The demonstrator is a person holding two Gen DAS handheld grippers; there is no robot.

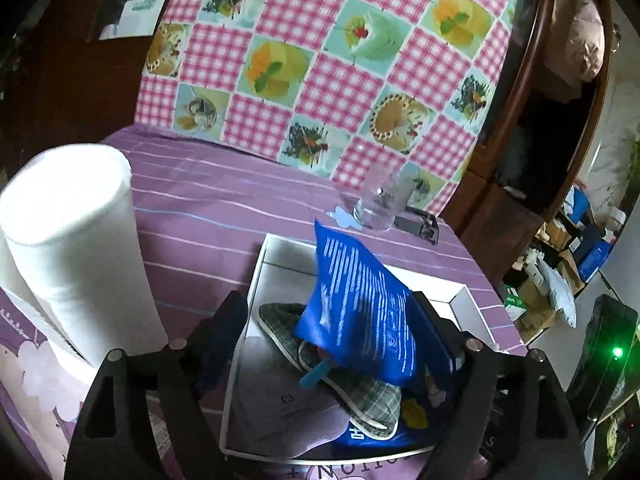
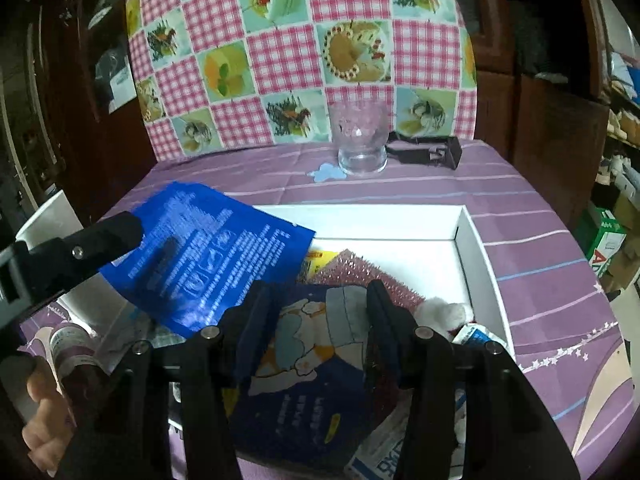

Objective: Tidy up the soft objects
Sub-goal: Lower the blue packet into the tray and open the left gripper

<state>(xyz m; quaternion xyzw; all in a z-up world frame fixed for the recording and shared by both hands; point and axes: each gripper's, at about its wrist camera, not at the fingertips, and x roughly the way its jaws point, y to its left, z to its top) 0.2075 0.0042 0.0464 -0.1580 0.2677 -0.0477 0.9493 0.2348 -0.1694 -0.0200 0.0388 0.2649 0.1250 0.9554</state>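
Observation:
A white tray (image 1: 456,292) on the purple tablecloth holds soft things. In the left wrist view a blue printed pouch (image 1: 360,300) stands tilted against the right finger of my left gripper (image 1: 328,312), whose jaws are wide apart, above grey plaid insoles (image 1: 360,392). In the right wrist view the same blue pouch (image 2: 208,248) lies over the tray's (image 2: 472,248) left edge. My right gripper (image 2: 316,300) straddles a dark blue cartoon-printed packet (image 2: 308,360), jaws at its sides. A pink sponge pad (image 2: 360,272) and a white cotton ball (image 2: 444,312) lie behind it.
A white paper roll (image 1: 76,240) stands at the left. A clear glass (image 2: 362,140), a black clip (image 2: 428,150) and a light blue paper shape (image 2: 326,171) sit at the back before a checked board (image 2: 296,52). A small bottle (image 2: 72,348) lies left.

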